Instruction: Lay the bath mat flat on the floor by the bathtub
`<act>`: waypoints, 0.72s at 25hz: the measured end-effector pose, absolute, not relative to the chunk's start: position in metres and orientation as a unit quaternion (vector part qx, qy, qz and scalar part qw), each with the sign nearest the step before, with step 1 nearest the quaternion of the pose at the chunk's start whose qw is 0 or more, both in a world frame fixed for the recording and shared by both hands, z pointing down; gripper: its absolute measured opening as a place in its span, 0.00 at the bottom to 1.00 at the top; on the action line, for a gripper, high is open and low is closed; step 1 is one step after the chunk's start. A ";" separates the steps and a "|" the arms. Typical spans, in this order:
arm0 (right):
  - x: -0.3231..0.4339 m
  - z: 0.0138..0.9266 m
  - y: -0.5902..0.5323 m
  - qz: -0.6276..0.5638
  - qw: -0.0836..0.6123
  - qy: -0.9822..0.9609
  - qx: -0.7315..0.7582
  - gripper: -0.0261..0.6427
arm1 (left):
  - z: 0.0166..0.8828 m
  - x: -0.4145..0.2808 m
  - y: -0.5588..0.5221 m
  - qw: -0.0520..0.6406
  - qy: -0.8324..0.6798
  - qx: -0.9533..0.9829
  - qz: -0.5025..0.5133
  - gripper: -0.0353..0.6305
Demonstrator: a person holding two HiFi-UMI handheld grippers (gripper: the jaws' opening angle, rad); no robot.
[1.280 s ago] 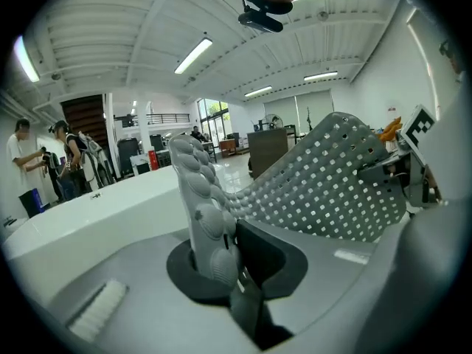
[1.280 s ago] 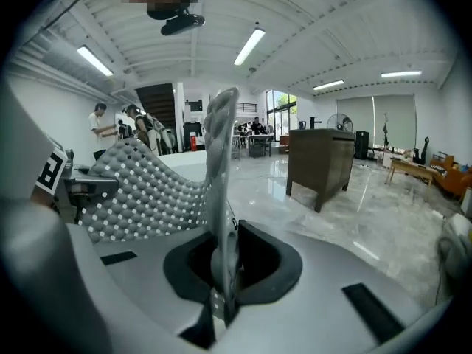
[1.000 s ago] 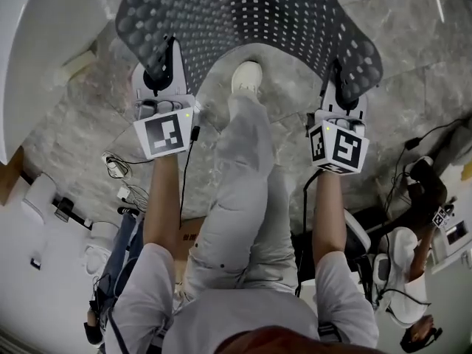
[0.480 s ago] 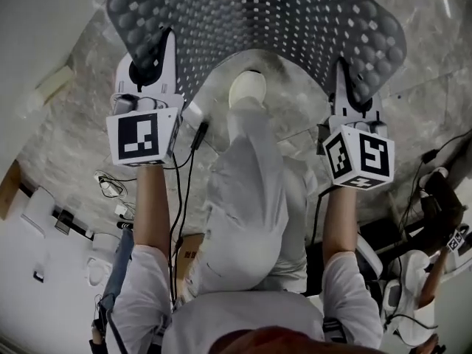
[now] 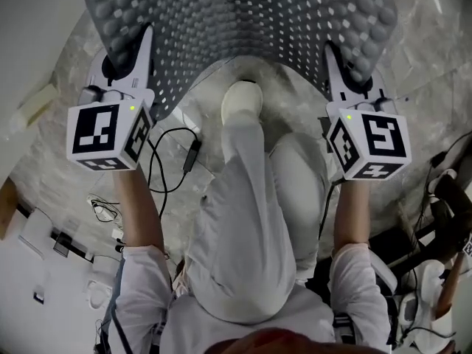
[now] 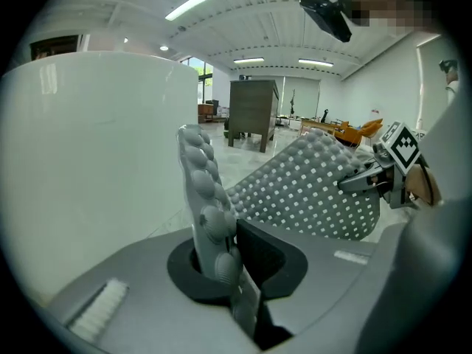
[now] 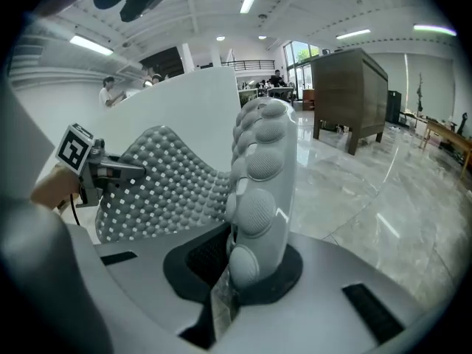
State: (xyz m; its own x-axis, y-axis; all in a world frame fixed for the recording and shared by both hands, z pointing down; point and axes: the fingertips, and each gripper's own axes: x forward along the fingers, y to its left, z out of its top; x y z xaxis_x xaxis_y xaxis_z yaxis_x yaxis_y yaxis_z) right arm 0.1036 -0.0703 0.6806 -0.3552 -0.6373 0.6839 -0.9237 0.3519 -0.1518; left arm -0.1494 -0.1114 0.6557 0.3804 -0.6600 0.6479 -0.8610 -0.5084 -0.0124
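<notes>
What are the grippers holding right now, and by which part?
Both hold the bath mat: the left gripper pinches its bumpy edge at one near corner, the right gripper at the other.

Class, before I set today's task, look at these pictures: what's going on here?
A person stands holding a hand-held gripper in each hand. The left hand-held gripper and the right hand-held gripper are each shut on a near corner of a grey studded mat. The mat bows between them above the marble floor, next to the white tub, with the person's shoe just below its near edge. It is not yet laid flat.
</notes>
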 end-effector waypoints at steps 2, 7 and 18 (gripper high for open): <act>0.099 0.691 -0.073 0.262 0.278 -0.776 0.501 0.07 | 0.670 -0.150 -0.117 0.162 -0.461 0.813 0.316 0.07; 0.100 0.729 -0.074 0.244 0.307 -0.765 0.511 0.07 | 0.708 -0.142 -0.123 0.145 -0.449 0.810 0.348 0.07; 0.123 0.792 -0.102 0.214 0.379 -0.739 0.514 0.07 | 0.767 -0.143 -0.154 0.123 -0.439 0.786 0.418 0.07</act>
State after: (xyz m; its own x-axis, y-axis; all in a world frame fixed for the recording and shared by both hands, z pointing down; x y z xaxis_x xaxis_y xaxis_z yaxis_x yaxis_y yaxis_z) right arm 0.1234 -0.1024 0.7922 -0.1837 -0.5975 0.7806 -0.9225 0.3791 0.0730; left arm -0.1432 -0.1545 0.7674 0.2660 -0.5871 0.7645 -0.7922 -0.5851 -0.1737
